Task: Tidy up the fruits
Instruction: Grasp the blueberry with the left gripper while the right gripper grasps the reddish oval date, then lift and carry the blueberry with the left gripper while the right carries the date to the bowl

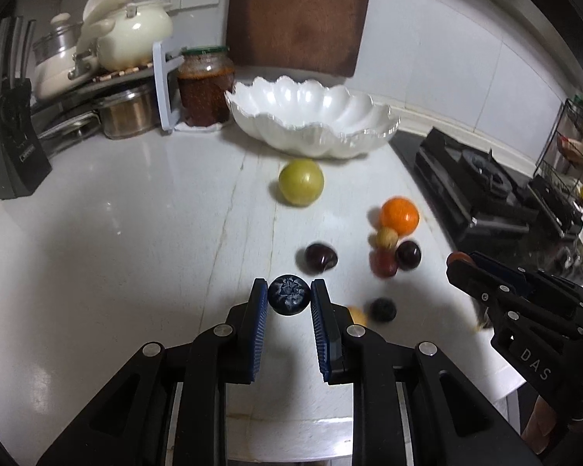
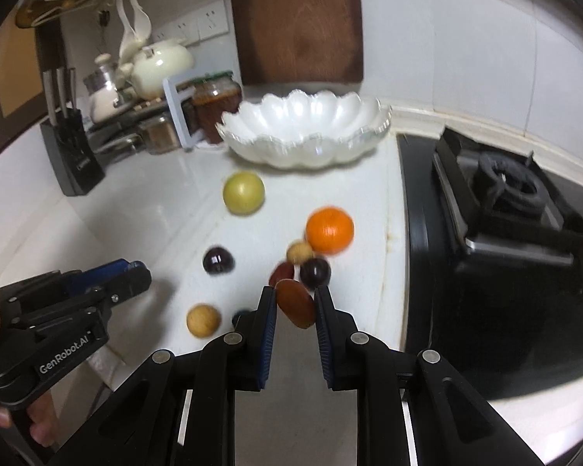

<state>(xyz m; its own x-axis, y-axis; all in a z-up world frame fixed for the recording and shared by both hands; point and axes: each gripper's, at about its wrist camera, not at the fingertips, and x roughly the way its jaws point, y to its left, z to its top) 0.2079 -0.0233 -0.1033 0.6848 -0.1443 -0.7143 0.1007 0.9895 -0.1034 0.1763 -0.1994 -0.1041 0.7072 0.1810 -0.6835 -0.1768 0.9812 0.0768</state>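
Left gripper (image 1: 289,295) pinches a blueberry (image 1: 288,295), right gripper (image 2: 295,303) clamps a red jujube (image 2: 296,303), both short of the white scalloped bowl (image 1: 311,120).

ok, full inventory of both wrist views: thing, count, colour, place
blueberry: 2, dark blue; one in left gripper, one on counter
red fruit: 2; one in right gripper, one on counter
cherry: 2, dark red, counter
orange: 1, counter
green fruit: 1, before bowl
tan fruit: 2, counter
bowl: 1, white, scalloped, at back
jar: 1, reddish contents, left of bowl
board: 1, brown, against wall
knife block: 1, black, left
pots: several, rack at back left
stove: 1, black, right
left gripper: shut on blueberry
right gripper: shut on red fruit
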